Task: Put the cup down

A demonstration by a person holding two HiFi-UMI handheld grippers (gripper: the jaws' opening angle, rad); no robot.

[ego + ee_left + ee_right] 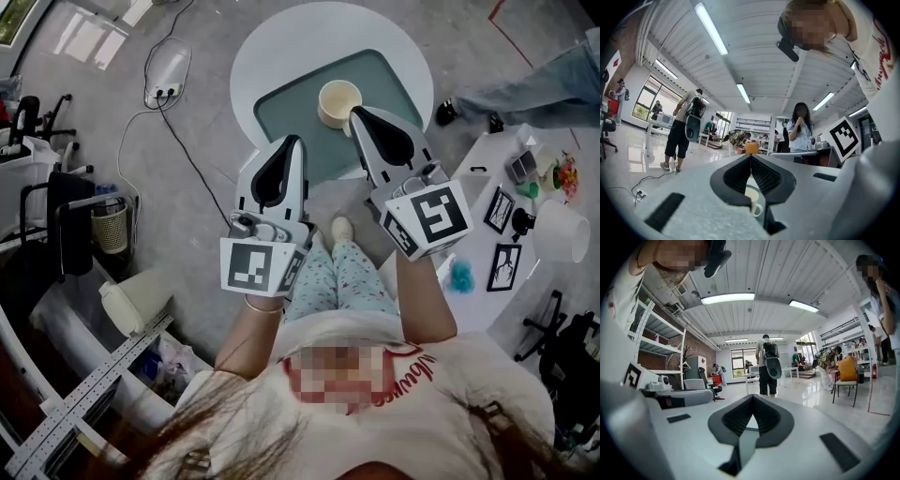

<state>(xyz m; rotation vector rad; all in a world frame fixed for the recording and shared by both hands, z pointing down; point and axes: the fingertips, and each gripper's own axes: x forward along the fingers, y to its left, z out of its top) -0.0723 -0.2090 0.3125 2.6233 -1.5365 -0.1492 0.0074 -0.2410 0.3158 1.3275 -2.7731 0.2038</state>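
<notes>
Cup (pixel 337 98) stands upright on grey-green mat (pixel 291 103) atop round white table (pixel 272 56), held by neither tool; R gripper (pixel 357 113) hovers w/ its tip just beside the cup's rim, jaws pressed together at the tips, nothing between them; L gripper (pixel 292 142) hangs over the mat's near edge, apart from the cup, jaws likewise closed and empty; in L gripper view the cup, handle to the right, shows through the gap below the joined tips; person (pixel 375 375) stands at the table's near side.
</notes>
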